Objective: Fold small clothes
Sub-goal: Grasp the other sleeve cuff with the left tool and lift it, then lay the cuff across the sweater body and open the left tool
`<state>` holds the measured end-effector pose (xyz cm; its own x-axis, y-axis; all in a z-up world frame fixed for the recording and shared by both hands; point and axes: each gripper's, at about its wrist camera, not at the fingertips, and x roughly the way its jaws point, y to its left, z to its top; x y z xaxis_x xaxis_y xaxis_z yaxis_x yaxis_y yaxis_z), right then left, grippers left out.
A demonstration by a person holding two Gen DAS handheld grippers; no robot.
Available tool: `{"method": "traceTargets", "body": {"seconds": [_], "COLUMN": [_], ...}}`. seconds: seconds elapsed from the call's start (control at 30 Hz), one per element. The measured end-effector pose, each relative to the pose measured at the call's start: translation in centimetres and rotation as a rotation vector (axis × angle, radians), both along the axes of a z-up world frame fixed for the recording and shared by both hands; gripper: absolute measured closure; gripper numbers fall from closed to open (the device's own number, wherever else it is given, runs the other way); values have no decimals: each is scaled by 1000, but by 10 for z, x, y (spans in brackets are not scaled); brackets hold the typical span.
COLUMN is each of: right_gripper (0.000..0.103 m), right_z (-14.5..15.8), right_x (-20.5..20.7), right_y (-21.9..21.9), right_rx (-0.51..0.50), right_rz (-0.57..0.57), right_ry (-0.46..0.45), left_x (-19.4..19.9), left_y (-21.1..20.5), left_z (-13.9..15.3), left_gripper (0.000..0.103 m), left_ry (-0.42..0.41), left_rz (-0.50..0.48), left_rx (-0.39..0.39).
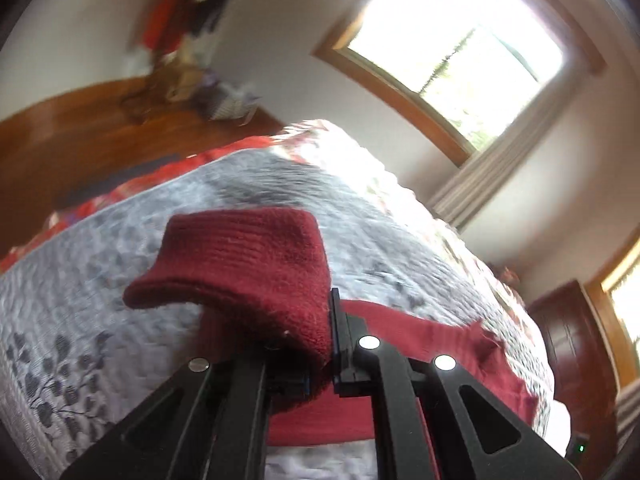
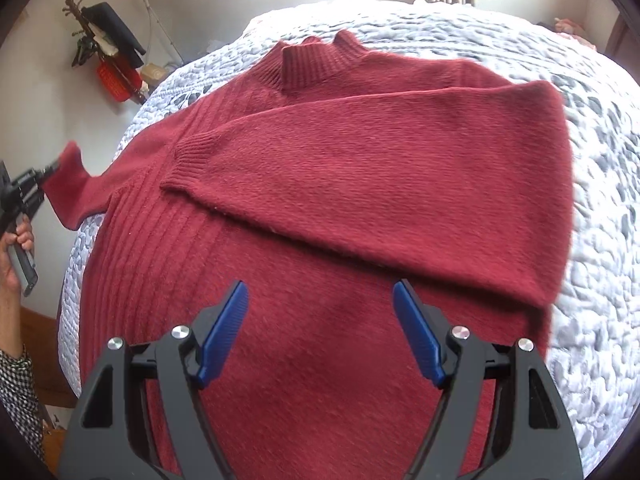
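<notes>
Red sweater (image 2: 360, 200) lies spread on the bed (image 2: 600, 200); my left claw (image 1: 316, 360) pinches its sleeve cuff (image 1: 248, 264), my right claw (image 2: 320, 320) hovers wide, empty. Thick knit could slip free mid-fold.

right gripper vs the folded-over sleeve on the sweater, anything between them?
Only bare sweater body. The right wrist view shows the open right gripper just short of the folded sleeve, with nothing else between.

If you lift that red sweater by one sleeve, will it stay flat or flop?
Probably flop: the sleeve held in the left tongs already droops over them. The sweater looks thick and fuzzy, so likely grippy, not slippery.
</notes>
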<state>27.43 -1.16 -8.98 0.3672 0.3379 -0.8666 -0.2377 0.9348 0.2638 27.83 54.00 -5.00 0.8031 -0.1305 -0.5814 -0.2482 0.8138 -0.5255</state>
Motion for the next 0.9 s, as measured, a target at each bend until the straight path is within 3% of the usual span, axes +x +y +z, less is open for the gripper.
{"method": "traceTargets", "body": {"seconds": [0.23, 0.53, 0.7, 0.9], "right_gripper": [28, 27, 27, 27], "right_z": [4, 3, -2, -8], "right_x": [-13, -26, -29, -31], "right_y": [-29, -68, -81, -88], "right_rx": [1, 15, 22, 18], "right_rz": [-36, -79, -89, -96], "right_ry": [-24, -43, -39, -29], "left_x": [34, 59, 72, 85], "left_y": [-115, -265, -331, -363], "left_z": [23, 19, -10, -59], "left_gripper": [96, 96, 96, 92], "left_ry": [-38, -49, -6, 122], "left_rz": [-198, -415, -495, -557], "left_rx": [47, 39, 71, 47]}}
